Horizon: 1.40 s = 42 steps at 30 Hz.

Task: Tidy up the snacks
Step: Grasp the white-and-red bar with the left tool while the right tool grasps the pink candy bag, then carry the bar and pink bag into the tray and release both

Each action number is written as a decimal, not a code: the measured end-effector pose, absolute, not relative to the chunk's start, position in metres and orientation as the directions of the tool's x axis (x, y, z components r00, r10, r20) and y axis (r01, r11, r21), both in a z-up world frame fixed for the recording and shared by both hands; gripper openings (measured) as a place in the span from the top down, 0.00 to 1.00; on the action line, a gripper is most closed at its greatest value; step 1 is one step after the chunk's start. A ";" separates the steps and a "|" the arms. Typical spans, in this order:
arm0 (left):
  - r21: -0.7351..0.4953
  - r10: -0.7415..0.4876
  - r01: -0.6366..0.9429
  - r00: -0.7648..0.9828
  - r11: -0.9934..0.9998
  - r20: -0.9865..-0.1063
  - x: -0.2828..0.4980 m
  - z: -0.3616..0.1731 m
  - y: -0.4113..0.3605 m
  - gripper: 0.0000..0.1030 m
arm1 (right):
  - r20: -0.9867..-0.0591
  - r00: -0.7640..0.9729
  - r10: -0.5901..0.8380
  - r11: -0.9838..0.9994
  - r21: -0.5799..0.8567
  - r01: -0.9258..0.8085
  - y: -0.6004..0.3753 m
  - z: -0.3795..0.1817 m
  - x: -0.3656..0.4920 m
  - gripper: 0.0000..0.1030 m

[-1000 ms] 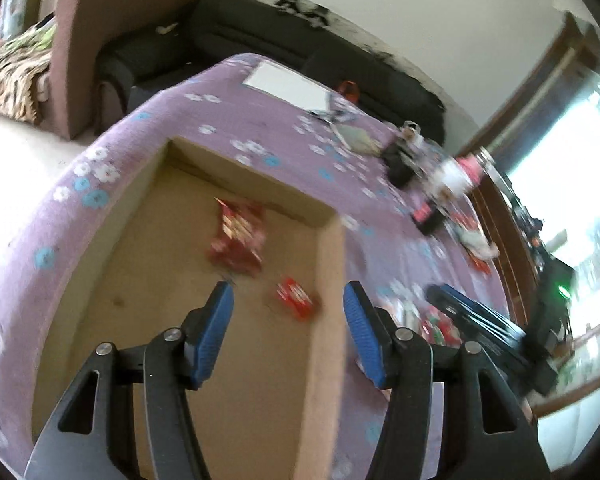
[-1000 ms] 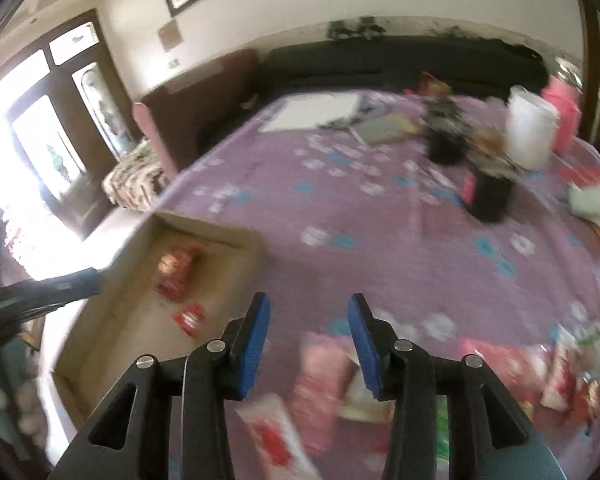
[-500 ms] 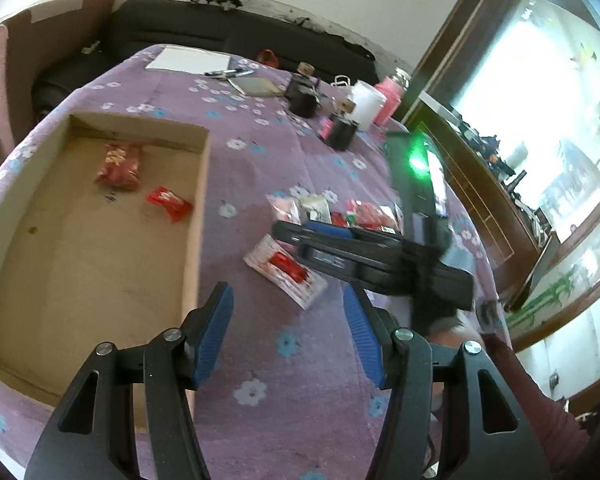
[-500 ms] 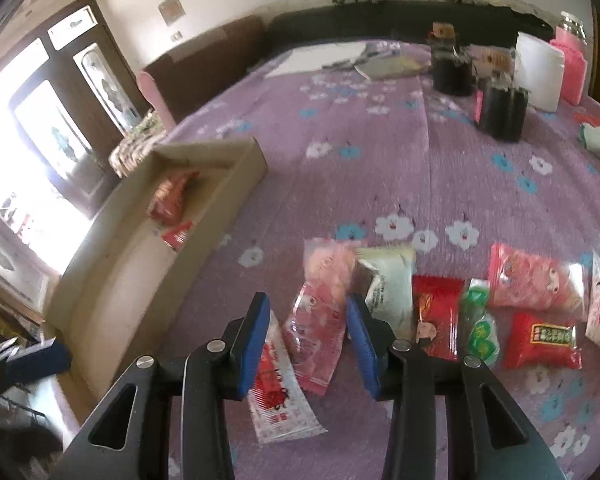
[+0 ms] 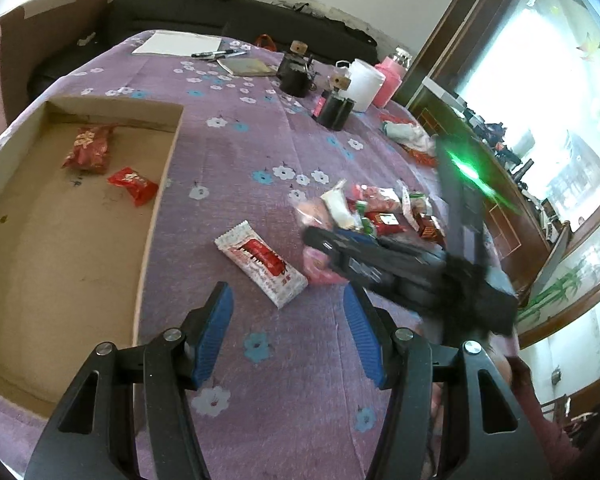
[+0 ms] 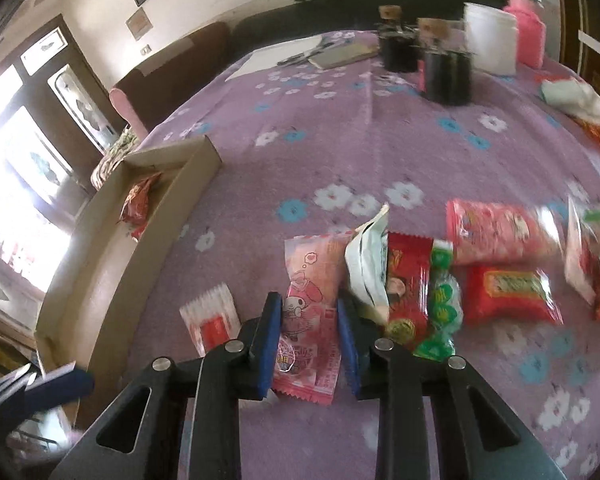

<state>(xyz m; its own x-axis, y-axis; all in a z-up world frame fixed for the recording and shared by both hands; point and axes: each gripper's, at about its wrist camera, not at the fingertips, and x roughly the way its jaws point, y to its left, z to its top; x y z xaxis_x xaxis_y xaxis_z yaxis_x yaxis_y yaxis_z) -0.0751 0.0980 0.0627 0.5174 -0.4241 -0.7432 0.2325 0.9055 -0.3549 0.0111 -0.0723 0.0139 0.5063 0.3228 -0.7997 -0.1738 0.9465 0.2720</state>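
Observation:
A shallow cardboard box [image 5: 156, 200] [image 6: 112, 264] lies on the purple flowered cloth and holds two red snack packs [image 5: 90, 148] [image 5: 134, 184]. A white-and-red wafer pack [image 5: 266, 262] [image 6: 210, 320] lies on the cloth just right of the box. A pile of snack packs [image 5: 372, 212] [image 6: 496, 260] lies farther right. My left gripper [image 5: 288, 312] is open and empty above the cloth, near the wafer pack. My right gripper [image 6: 310, 308] [image 5: 340, 248] is open, low over a pink cartoon snack pack [image 6: 312, 276], its fingers either side of it.
Two dark jars [image 6: 446, 76] [image 6: 398, 44], a white tub [image 6: 490, 40], a pink bottle [image 6: 530, 28], paper, pens and a notebook [image 5: 246, 66] stand at the table's far end. A crumpled wrapper [image 6: 572, 98] lies far right. A sofa [image 5: 220, 12] runs behind the table.
My left gripper swung right from over the box to the cloth beside the wafer pack. My right gripper came forward and down until the pink pack sat between its fingers.

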 end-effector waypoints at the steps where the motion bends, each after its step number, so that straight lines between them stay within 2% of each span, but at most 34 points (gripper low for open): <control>1: -0.352 -0.423 0.234 0.512 0.906 -0.748 -0.071 0.060 0.094 0.46 | -0.799 0.507 0.322 0.947 0.273 -0.170 -0.079 0.013 0.006 0.73; 8: -0.307 -0.370 0.207 0.482 0.929 -0.794 -0.034 0.025 0.069 0.46 | -0.765 0.551 0.335 0.942 0.293 -0.165 -0.106 0.011 -0.017 0.73; 9: -0.316 -0.375 0.203 0.464 0.927 -0.803 -0.030 0.018 0.069 0.49 | -0.757 0.550 0.352 0.935 0.317 -0.162 -0.110 0.010 -0.017 0.73; 11: -0.303 -0.366 0.205 0.484 0.931 -0.795 -0.030 0.016 0.072 0.81 | -0.751 0.550 0.366 0.928 0.336 -0.158 -0.113 0.010 -0.017 0.73; 18: -0.351 -0.398 0.189 0.485 0.917 -0.778 -0.036 0.015 0.093 0.79 | -0.736 0.553 0.389 0.916 0.373 -0.148 -0.118 0.007 -0.016 0.73; 21: -0.337 -0.382 0.181 0.483 0.924 -0.788 -0.030 0.015 0.090 0.67 | -0.737 0.554 0.386 0.918 0.368 -0.150 -0.117 0.007 -0.016 0.73; 23: -0.334 -0.380 0.182 0.490 0.925 -0.785 -0.027 0.015 0.084 0.53 | -0.736 0.554 0.389 0.916 0.373 -0.149 -0.117 0.007 -0.016 0.73; 25: -0.330 -0.381 0.192 0.494 0.924 -0.781 -0.024 0.016 0.074 0.43 | -0.732 0.553 0.398 0.911 0.385 -0.146 -0.118 0.007 -0.016 0.73; 31: -0.209 -0.308 0.238 0.541 0.948 -0.783 -0.022 0.013 0.053 0.44 | -0.728 0.569 0.382 0.915 0.383 -0.124 -0.123 0.007 -0.017 0.73; 34: -0.110 -0.235 0.243 0.578 0.964 -0.782 -0.025 0.011 0.048 0.75 | -0.717 0.593 0.367 0.919 0.379 -0.111 -0.126 0.010 -0.018 0.73; 42: -0.199 -0.303 0.239 0.559 0.950 -0.772 -0.034 0.017 0.061 0.79 | -0.700 0.635 0.327 0.938 0.324 -0.127 -0.121 0.017 -0.023 0.74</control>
